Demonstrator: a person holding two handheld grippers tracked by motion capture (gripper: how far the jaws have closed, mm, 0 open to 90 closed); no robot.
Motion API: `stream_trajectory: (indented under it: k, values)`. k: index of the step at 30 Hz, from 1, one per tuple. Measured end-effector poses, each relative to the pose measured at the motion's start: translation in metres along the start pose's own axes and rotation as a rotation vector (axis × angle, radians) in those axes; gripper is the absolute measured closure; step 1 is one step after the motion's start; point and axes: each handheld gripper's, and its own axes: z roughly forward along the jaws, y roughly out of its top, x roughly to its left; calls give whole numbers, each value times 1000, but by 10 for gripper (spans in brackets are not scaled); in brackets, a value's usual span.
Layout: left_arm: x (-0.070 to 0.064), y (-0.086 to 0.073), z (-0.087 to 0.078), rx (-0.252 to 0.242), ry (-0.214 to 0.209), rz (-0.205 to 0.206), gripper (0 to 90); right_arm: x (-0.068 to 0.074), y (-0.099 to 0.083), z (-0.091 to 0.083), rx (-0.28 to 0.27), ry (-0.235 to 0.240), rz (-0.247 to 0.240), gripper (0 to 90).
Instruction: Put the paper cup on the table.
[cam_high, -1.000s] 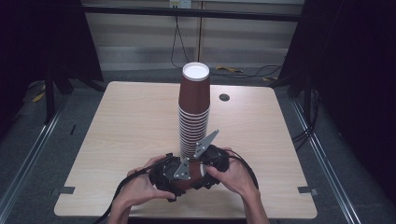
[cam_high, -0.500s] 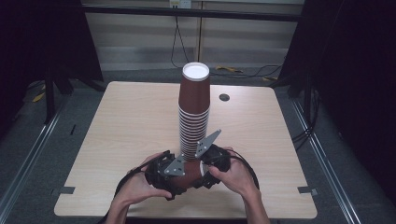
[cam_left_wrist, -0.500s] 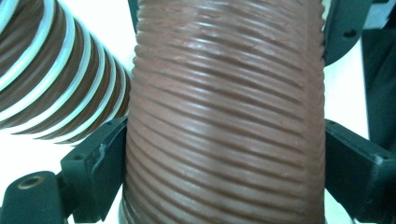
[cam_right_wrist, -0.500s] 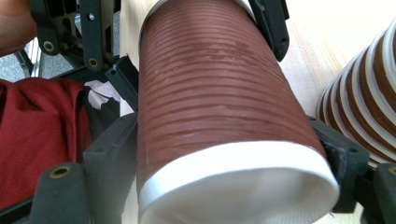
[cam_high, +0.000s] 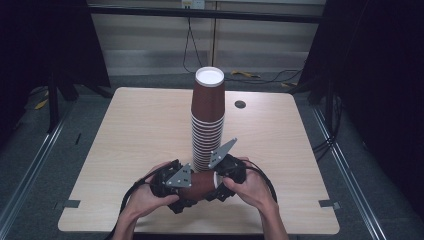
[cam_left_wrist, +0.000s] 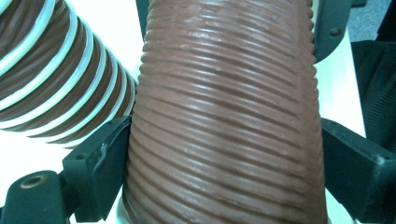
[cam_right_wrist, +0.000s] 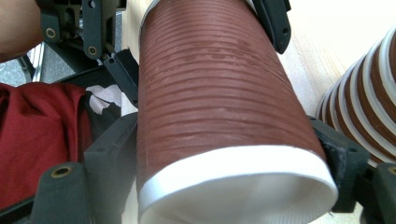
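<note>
High view: a brown paper cup lies on its side between the left gripper and the right gripper, both clamped on it. Left jaws pinch its narrow end, right jaws its white-rimmed mouth. Just beyond both grippers stands a cup stack on the table.

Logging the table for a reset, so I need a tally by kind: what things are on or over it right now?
Tall stack of brown paper cups: 1
Single brown cup held sideways between both grippers: 1
Hand-held grippers, left gripper and right gripper: 2
Small dark round spot on the table: 1
Total: 5
</note>
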Motion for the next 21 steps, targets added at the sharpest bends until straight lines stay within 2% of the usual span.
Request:
stream_trajectory:
  k: [3,4,5,6,10,14,18,21]
  values:
    - [5,-5,-5,-100,-35,-30,111,0,-1,-1,-11,2,-8,211]
    - [5,-5,-5,-100,-35,-30,127,0,-1,-1,-3,0,-9,211]
    - [7,-8,-12,-177,-49,-47,156,-1,-2,1,4,-8,-11,211]
    - [8,-8,-14,-195,-43,-53,160,-1,-2,2,8,-8,-10,211]
    - [8,-10,-17,-189,-30,-59,154,-2,-5,4,-3,-2,-9,211]
    - [6,-13,-19,-206,13,-78,155,-4,-9,5,-23,-9,4,210]
    - [5,-15,-21,-214,49,-103,155,-4,-13,5,-34,-19,22,208]
    - [4,-18,-23,-238,70,-120,156,-5,-22,6,-56,-29,52,207]
